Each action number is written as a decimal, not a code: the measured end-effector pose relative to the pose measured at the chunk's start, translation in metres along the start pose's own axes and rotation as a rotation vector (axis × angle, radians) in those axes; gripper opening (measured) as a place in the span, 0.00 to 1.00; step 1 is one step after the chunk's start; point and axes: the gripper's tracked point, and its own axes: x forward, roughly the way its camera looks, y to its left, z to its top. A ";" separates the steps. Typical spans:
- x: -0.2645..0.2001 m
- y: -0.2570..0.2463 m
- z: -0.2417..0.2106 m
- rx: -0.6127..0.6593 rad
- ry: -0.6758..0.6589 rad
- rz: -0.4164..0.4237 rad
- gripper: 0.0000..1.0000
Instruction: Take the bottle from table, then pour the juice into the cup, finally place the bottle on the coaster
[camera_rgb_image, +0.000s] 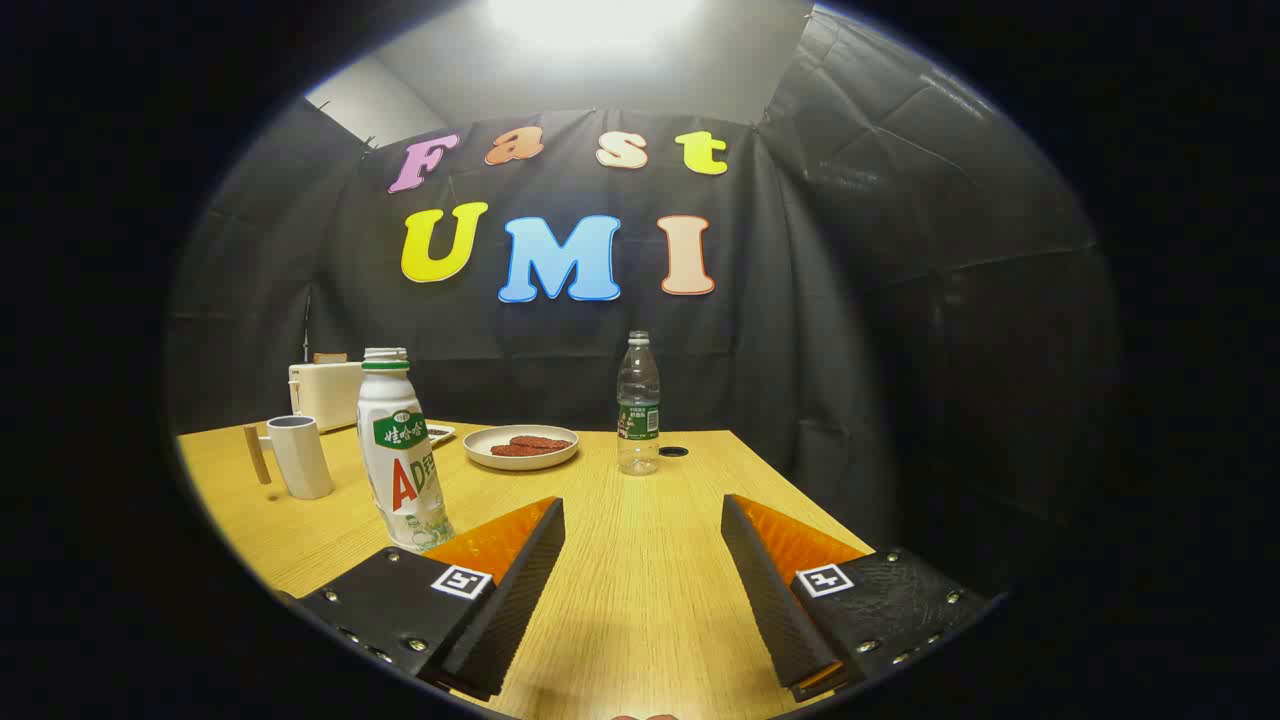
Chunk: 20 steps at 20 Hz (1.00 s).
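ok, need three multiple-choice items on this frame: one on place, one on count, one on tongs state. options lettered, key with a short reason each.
1. Where does the white juice bottle stand relative to the tongs?
A. Between the fingers
B. Just beside and ahead of the left finger
C. Behind the plate

2. How many bottles stand on the table?
A. One
B. Two
C. Three

3. What state are the tongs in?
A. Open, holding nothing
B. Shut on the juice bottle
C. Shut on the cup

Key:
1. B, the bottle stands next to the left finger's tip, outside the gap.
2. B, the white juice bottle plus a clear water bottle farther back, near the plate.
3. A, bare tabletop shows in the wide gap between the fingers, and the cup stands off beyond the bottle.
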 end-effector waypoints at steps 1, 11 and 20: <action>0.000 0.000 -0.001 0.000 0.000 0.000 0.95; 0.024 0.001 0.000 -0.004 0.001 0.001 0.95; 0.068 -0.010 0.021 -0.049 -0.058 -0.067 0.95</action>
